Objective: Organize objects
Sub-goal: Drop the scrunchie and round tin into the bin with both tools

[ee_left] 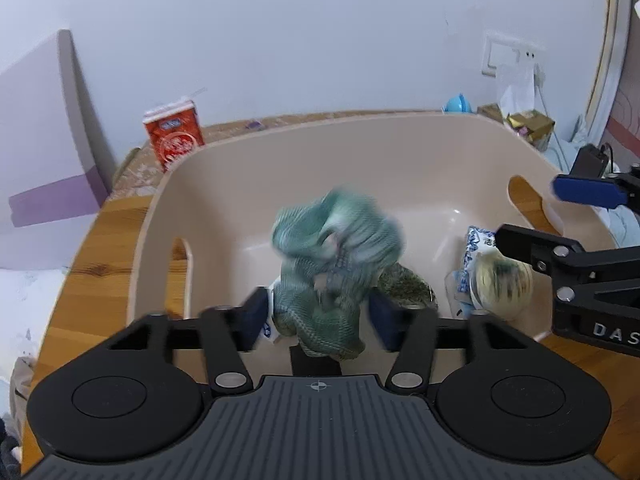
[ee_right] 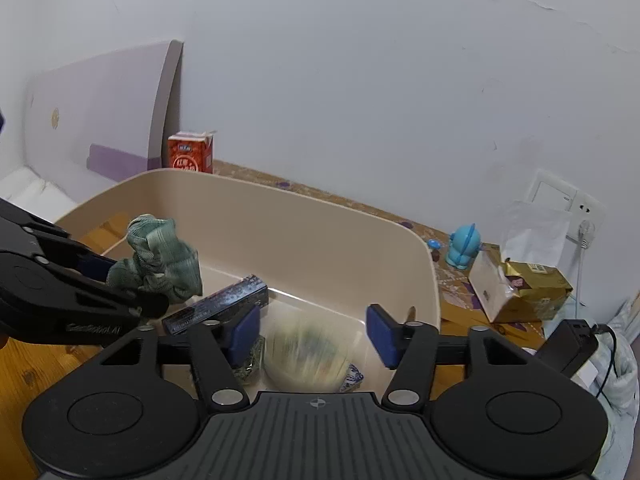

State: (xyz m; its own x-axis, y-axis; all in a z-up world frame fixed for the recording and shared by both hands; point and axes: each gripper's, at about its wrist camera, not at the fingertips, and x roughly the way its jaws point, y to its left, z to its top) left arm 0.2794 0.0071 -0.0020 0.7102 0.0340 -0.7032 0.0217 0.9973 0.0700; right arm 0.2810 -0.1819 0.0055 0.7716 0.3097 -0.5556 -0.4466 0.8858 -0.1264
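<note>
A beige plastic basket point(ee_left: 360, 148) sits on the wooden table; it also shows in the right wrist view point(ee_right: 320, 224). My left gripper point(ee_left: 320, 316) is open over the basket, and a blurred green cloth point(ee_left: 332, 256) hangs loose between its pads, apart from both; it shows in the right wrist view too point(ee_right: 162, 258). My right gripper point(ee_right: 314, 330) is open above a blurred yellowish round object point(ee_right: 304, 354), which looks to be falling into the basket point(ee_left: 502, 284). A dark long box point(ee_right: 216, 308) and a blue-white packet point(ee_left: 472, 256) lie inside.
A red drink carton point(ee_left: 174, 136) stands behind the basket by the wall. A blue toy figure point(ee_right: 462, 248), a gold packet point(ee_right: 528, 288) and a white bag sit at the right. A black charger point(ee_right: 568, 344) with cable lies far right. A purple-white board leans at left.
</note>
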